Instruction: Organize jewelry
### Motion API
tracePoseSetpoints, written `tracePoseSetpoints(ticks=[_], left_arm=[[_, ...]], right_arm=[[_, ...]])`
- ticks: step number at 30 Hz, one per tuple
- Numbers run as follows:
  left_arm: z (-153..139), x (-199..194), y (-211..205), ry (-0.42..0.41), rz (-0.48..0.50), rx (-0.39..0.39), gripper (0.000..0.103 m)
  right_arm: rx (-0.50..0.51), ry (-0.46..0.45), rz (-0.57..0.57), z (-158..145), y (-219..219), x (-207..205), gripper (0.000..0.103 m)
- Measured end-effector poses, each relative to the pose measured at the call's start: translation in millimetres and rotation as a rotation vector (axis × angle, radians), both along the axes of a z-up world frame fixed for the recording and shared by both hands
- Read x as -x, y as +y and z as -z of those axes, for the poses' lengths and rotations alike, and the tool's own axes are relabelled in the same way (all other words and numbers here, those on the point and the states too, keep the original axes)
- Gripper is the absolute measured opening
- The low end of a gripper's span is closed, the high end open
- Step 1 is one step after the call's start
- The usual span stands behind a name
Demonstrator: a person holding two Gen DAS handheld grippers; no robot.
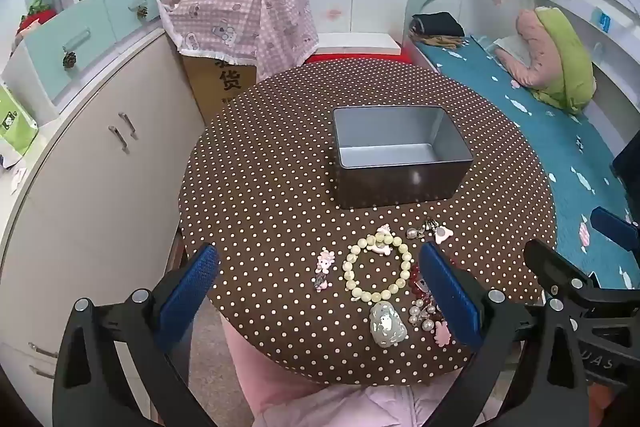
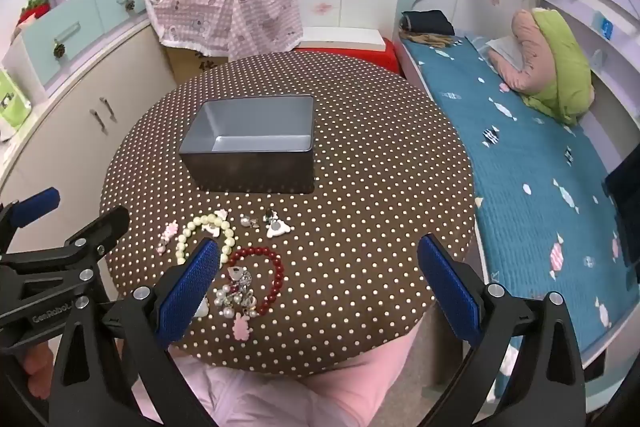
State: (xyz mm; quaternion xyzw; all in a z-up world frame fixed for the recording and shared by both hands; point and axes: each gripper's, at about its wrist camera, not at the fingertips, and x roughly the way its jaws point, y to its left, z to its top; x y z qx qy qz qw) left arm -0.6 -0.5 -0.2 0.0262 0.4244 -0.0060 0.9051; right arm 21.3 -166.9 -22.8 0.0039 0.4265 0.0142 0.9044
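Both of our claws, left claw (image 1: 318, 291) and right claw (image 2: 318, 287), hang wide and empty above the near worktop (image 1: 280, 147), where grabbing the tangled pearl charms (image 2: 236, 301) risks dragging the red bracelet (image 2: 272, 275) along too.

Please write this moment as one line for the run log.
stage: start | left gripper: open, empty | right gripper: open, empty | tin box: empty | jewelry: all on table

We see a polka-dot table (image 1: 260, 187), grey tin (image 1: 400, 163) at twelve o'clock, cream bead bracelet (image 1: 378, 267), red bracelet (image 2: 276, 275), charms at six.
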Motion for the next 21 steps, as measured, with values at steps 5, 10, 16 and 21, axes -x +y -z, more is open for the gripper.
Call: tracePoseSetpoints(ticks=[5,10,16,21], left_arm=[[0.1,1.6,0.9,-0.001,0.01,0.013,0.096],[2.5,8.4,-1.8,-0.001,0.003,0.004,0.096],[6.7,2.5,-1.3,0.021,0.005,0.004,0.096],[11.6,-1.5,-0.3,0.025,0.007,0.01,0.096]], right_arm=[[0.002,0.004,0.0,-0.1,-0.9,-0.1,0.096],[0.003,0.002,0.0,0.6,0.5,2.1,0.096],[-0.002,0.009,0.003,12.0,-0.9,5.8,0.096],[-0.006,0.017,0.006,5.8,-1.6,-1.5,0.096]])
